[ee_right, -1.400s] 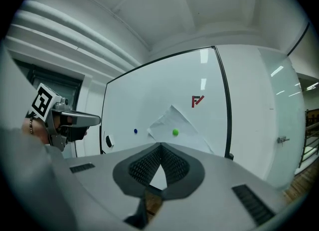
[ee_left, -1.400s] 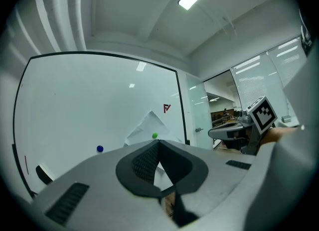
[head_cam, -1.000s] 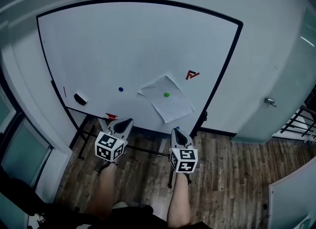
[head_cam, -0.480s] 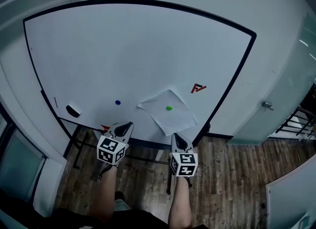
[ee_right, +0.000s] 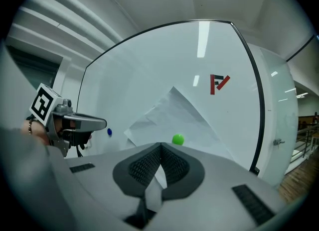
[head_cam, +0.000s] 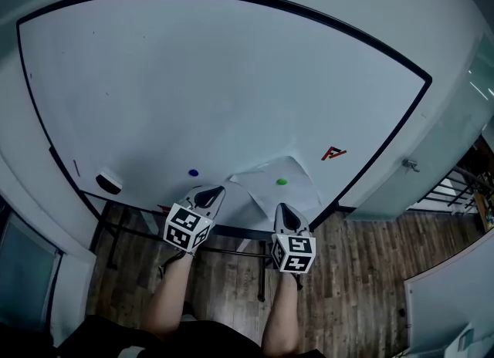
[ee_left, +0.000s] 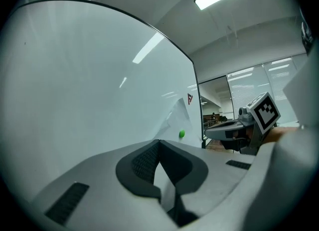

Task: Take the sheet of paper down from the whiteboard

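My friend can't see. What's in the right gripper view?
A creased sheet of paper hangs tilted on a whiteboard, held by a green magnet. The right gripper, jaws shut, points toward it, with the left gripper alongside.

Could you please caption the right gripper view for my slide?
Shut right claw faces creased white paper sheet under round green magnet.

Left forearm [head_cam: 171, 295] and right forearm [head_cam: 279, 310] stretched forward side by side, left tongs [head_cam: 214, 191] and right tongs [head_cam: 282, 210] pointing nearly level toward the lower edge of the whiteboard [head_cam: 193, 79], both pairs of jaws pressed together, empty.
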The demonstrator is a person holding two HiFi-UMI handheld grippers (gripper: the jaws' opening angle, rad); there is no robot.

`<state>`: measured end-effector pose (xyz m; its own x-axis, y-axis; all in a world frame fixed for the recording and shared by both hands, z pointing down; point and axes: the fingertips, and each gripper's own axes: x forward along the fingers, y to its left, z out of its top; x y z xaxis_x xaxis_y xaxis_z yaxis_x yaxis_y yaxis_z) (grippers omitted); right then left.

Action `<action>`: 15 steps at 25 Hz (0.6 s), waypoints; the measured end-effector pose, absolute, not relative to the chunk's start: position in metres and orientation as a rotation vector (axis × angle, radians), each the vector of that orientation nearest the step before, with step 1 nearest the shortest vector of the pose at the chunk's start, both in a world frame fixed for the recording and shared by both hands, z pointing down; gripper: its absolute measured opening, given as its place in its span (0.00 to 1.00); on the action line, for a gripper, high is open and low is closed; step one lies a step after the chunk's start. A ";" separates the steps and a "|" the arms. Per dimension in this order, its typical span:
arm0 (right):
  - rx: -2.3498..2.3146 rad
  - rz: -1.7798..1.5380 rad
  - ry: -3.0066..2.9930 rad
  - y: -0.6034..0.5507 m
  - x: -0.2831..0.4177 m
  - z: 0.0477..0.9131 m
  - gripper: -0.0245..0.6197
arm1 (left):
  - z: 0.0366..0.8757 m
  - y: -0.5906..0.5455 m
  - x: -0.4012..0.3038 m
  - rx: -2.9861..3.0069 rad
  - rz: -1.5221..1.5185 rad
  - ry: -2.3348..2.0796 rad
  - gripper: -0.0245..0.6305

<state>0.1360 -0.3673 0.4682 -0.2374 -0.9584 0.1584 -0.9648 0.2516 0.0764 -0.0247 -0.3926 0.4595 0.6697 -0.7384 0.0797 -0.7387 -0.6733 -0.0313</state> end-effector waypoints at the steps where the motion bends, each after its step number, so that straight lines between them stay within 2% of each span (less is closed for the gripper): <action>1: 1.833 0.056 -2.334 -0.371 0.132 0.469 0.07 | 0.460 -0.396 -0.028 2.875 0.136 -1.251 0.07; 15: 1.984 0.089 -2.189 -0.386 0.128 0.477 0.07 | 0.476 -0.422 -0.027 2.936 0.126 -1.045 0.07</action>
